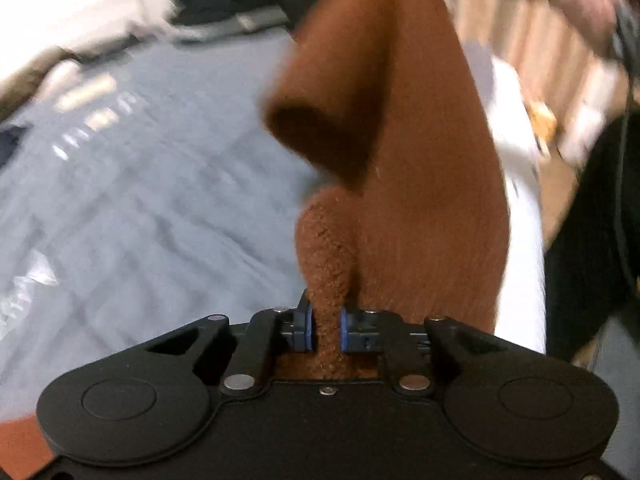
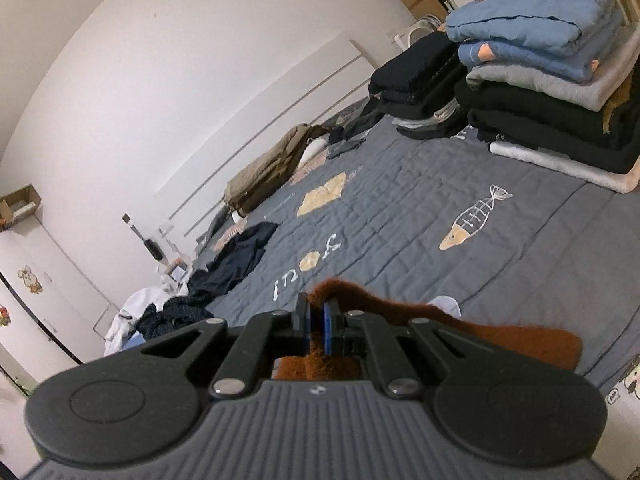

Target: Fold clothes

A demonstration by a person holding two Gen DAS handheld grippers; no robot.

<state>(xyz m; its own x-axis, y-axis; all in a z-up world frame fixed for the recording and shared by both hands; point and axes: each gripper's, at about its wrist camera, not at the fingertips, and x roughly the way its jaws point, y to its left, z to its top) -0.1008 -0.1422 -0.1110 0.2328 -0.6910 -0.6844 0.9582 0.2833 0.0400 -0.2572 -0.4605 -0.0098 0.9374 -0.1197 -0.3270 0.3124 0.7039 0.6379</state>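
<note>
A grey quilted bedspread (image 2: 420, 216) covers the bed, printed with a fish-skeleton motif (image 2: 474, 218) and white lettering (image 2: 306, 266). A white wall (image 2: 160, 80) runs behind the bed. A cardboard box (image 2: 18, 204) sits on top of a white cabinet (image 2: 36, 280), which carries cartoon stickers (image 2: 29, 279).

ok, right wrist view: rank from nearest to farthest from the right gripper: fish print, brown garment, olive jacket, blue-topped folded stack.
1. brown garment: pinched in the right gripper fingers, trailing to the right.
2. fish print: on the quilt, ahead and right.
3. blue-topped folded stack: far right on the bed, and olive jacket: far left by the wall. Too close to call.
</note>
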